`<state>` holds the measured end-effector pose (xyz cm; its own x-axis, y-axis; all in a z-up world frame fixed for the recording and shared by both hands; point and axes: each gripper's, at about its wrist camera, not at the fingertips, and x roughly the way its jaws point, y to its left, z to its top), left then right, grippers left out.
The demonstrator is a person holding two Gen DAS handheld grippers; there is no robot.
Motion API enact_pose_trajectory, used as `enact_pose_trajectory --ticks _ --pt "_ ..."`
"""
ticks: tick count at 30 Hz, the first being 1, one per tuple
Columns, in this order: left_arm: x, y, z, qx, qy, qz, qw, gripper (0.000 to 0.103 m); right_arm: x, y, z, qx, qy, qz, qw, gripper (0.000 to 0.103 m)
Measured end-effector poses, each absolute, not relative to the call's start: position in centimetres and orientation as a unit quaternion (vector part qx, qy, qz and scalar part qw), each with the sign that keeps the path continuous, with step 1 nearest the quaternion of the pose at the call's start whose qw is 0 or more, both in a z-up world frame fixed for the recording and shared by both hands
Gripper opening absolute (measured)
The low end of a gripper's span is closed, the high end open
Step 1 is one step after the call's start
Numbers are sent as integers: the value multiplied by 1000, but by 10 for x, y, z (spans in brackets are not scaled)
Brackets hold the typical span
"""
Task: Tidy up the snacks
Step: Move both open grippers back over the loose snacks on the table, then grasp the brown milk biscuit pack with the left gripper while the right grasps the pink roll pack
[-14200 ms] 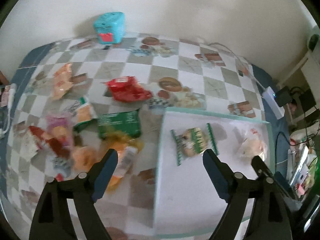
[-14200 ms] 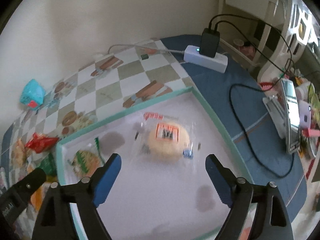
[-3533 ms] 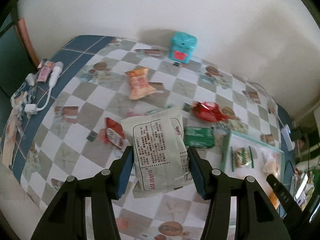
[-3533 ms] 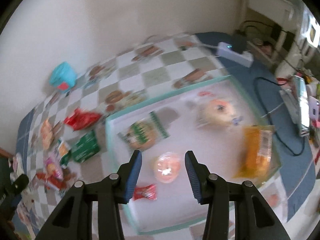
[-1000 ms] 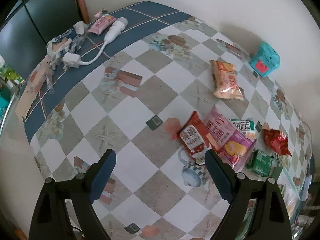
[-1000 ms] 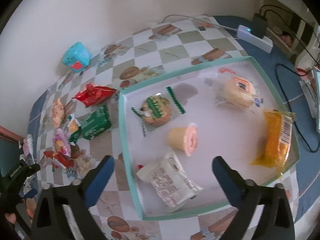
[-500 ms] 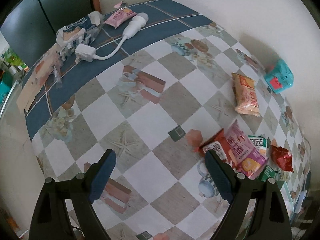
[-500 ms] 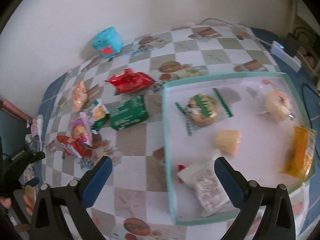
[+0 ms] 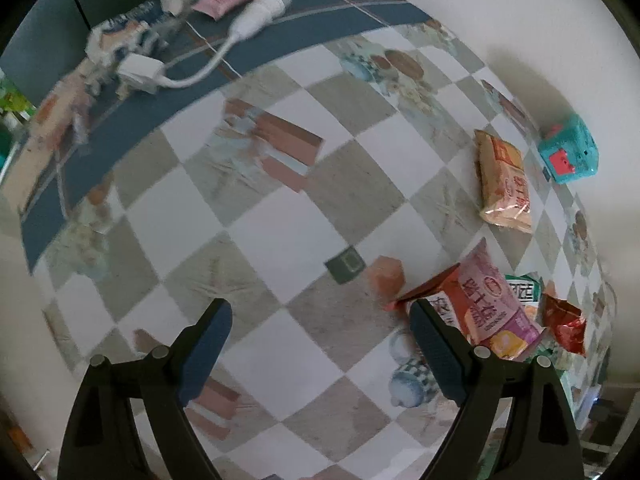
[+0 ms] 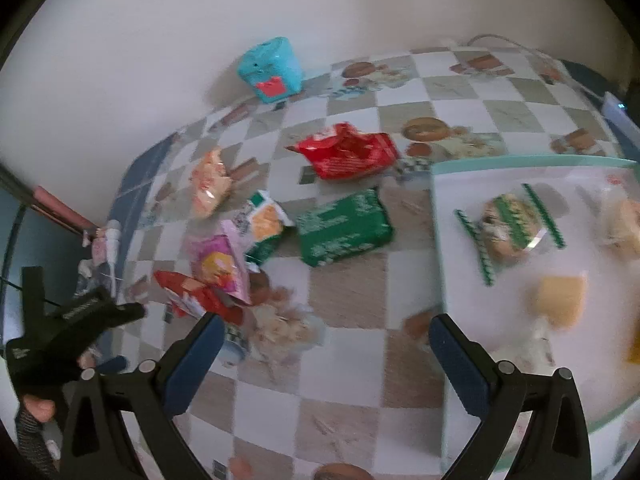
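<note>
My left gripper (image 9: 320, 348) is open and empty above the checkered tablecloth, left of a pile of snacks: a pink packet (image 9: 494, 308), a red packet (image 9: 564, 328) and an orange packet (image 9: 506, 182) further off. My right gripper (image 10: 324, 360) is open and empty, between the loose snacks and the teal-rimmed tray (image 10: 438, 264). In the right wrist view a green packet (image 10: 344, 228), a red packet (image 10: 348, 152), a pink packet (image 10: 218, 264) and an orange packet (image 10: 210, 184) lie on the cloth. The tray holds a green-striped pastry (image 10: 508, 228) and a yellow jelly cup (image 10: 558, 300).
A teal box (image 10: 272, 68) stands against the back wall. Tubes, a white plug and cable (image 9: 160, 68) lie on the blue border at the far left. The left gripper's body (image 10: 60, 340) shows at the lower left of the right wrist view.
The left gripper has released the white packet into the tray and swung left over the table. The right gripper has moved left from the tray toward the loose snacks.
</note>
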<state>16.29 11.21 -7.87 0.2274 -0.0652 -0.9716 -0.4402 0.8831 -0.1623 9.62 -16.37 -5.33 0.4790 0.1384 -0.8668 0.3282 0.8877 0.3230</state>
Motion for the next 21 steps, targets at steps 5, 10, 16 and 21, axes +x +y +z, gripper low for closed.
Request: enact_pose_trajectory --ticks 5,10,16,21 --pt "170 99 -86 -228 615 90 749 91 108 -155 -56 212 505 -61 834 103" --pt "178 85 -95 -235 624 59 743 90 117 -153 -61 207 512 -62 831 103" --pt "184 67 -102 -225 628 44 743 90 124 -151 -64 205 511 -61 833 103" --pt "187 54 -109 -222 629 36 744 87 130 -149 -68 204 514 -61 831 103"
